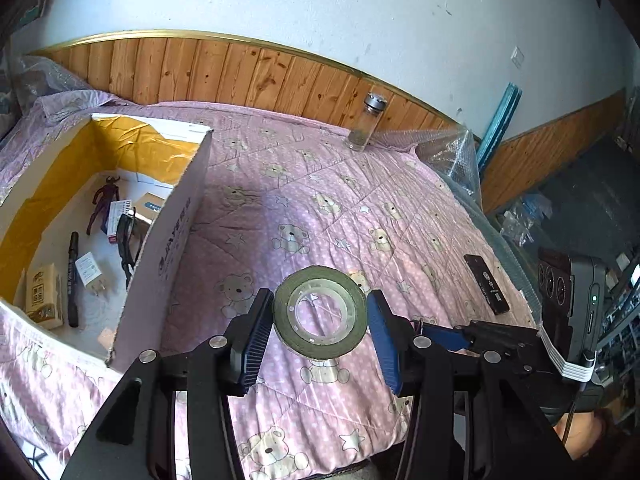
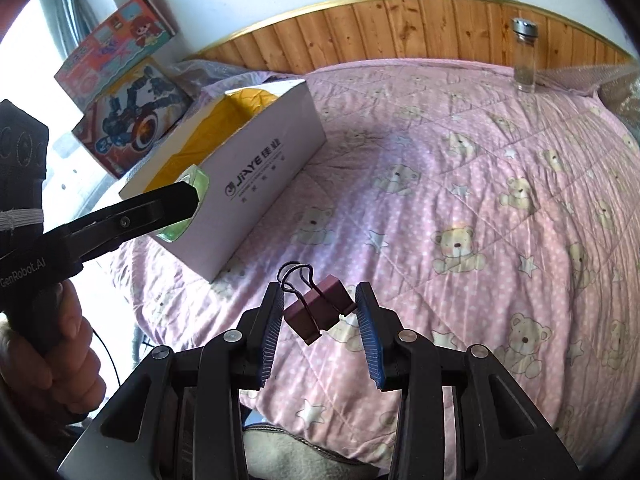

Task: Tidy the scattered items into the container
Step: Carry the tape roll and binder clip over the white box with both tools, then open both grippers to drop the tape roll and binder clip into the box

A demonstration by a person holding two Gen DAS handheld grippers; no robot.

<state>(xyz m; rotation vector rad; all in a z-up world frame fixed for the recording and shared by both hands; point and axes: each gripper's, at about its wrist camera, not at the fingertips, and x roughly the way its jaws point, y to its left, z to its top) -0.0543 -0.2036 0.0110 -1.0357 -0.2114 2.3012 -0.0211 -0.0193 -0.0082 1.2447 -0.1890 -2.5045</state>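
so at the frame's left the box (image 1: pixel 176 236) sits open on the bed (image 1: pixel 320 216), ready for items. centre, the left hand-held gripper (image 1: pixel 320 316) clamps a tape roll (image 1: pixel 320 312) by its sides. the right hand-held gripper (image 2: pixel 320 316) pinches a binder clip (image 2: pixel 316 312). only the left view shows the box's contents and a black card (image 1: pixel 486 284); both show the jar (image 2: pixel 525 60).

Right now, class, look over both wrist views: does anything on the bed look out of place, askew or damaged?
Two items lie loose on the quilt outside the cardboard box: a black remote near the right edge, and an upright glass jar by the wooden headboard. Nothing looks spilled or broken.
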